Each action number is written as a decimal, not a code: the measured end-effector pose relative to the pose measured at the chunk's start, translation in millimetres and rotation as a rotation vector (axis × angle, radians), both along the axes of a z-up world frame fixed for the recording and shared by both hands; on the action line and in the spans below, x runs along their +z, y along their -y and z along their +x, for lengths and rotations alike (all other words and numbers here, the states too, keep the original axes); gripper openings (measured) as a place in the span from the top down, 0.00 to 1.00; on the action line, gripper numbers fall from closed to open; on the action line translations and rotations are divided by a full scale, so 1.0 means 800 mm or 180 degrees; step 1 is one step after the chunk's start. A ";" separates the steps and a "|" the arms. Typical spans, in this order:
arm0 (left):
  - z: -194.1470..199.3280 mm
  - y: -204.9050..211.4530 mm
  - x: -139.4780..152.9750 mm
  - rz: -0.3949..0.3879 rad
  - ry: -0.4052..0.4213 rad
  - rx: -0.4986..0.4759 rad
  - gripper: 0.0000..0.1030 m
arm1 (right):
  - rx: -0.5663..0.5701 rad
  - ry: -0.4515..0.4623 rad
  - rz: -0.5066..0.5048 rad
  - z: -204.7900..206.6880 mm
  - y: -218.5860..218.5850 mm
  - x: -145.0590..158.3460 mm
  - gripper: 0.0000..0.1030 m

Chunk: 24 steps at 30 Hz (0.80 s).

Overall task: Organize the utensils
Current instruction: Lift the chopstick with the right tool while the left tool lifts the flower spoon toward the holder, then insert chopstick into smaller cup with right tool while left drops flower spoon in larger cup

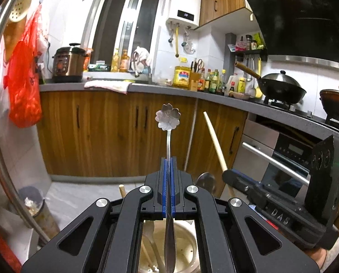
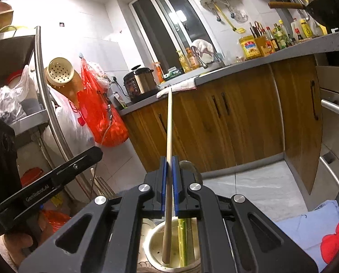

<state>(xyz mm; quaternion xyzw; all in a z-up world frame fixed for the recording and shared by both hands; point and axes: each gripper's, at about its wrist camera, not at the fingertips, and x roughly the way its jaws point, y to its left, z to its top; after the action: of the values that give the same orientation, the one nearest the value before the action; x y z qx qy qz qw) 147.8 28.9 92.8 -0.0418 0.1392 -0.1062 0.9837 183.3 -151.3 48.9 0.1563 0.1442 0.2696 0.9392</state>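
Utensils are clamped in both tools above a pale ceramic holder. The left hand-held gripper (image 1: 169, 159) is clenched on a metal spoon (image 1: 168, 117) whose flower-shaped end sticks up past the blue pads, while its narrow lower part runs down between the black arms toward the cream utensil holder (image 1: 187, 248) seen below, where other utensils stand. The right hand-held gripper (image 2: 169, 159) is clenched on a long wooden chopstick (image 2: 169, 125), which rises well beyond the pads and reaches down into the same kind of holder (image 2: 154, 245), beside green sticks (image 2: 182, 243) standing in it. In the left wrist view the other tool's black body (image 1: 280, 207) shows at right with the raised letters "DAS" and a small green light, and the wooden stick it grips slants up beside it. In the right wrist view the other tool's body (image 2: 44, 188) at left carries white lettering that reads roughly "GenRobot.AI", with a hand (image 2: 17, 241) wrapped around its grip. Behind, a grey surface (image 1: 146, 88) on wooden cabinets carries a pressure cooker (image 1: 68, 62), a yellow oil jug (image 1: 181, 76) with a label too small to read, sauce bottles (image 1: 212, 80) and a lidded black wok (image 1: 280, 86). A white water heater (image 1: 185, 4) shows a lit display that cannot be read, and a red plastic bag (image 1: 24, 79) hangs on the wall.
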 end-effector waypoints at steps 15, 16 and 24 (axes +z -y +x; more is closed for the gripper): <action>-0.012 0.021 -0.034 0.0285 0.0176 0.0014 0.97 | -0.0073 0.0341 -0.0513 -0.023 -0.036 -0.033 0.95; -0.013 0.022 -0.039 0.0302 0.0140 0.0009 0.97 | -0.0072 0.0340 -0.0520 -0.023 -0.036 -0.034 0.95; -0.027 0.014 -0.059 0.0285 -0.0112 -0.0042 0.97 | -0.0106 0.0209 -0.0485 -0.033 -0.015 -0.043 0.95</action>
<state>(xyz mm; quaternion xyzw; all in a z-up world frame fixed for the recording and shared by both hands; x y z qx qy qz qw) 125.9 17.5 46.0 0.0013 0.1613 -0.1057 0.9812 157.1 -139.0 14.3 0.0779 0.1308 0.2472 0.9569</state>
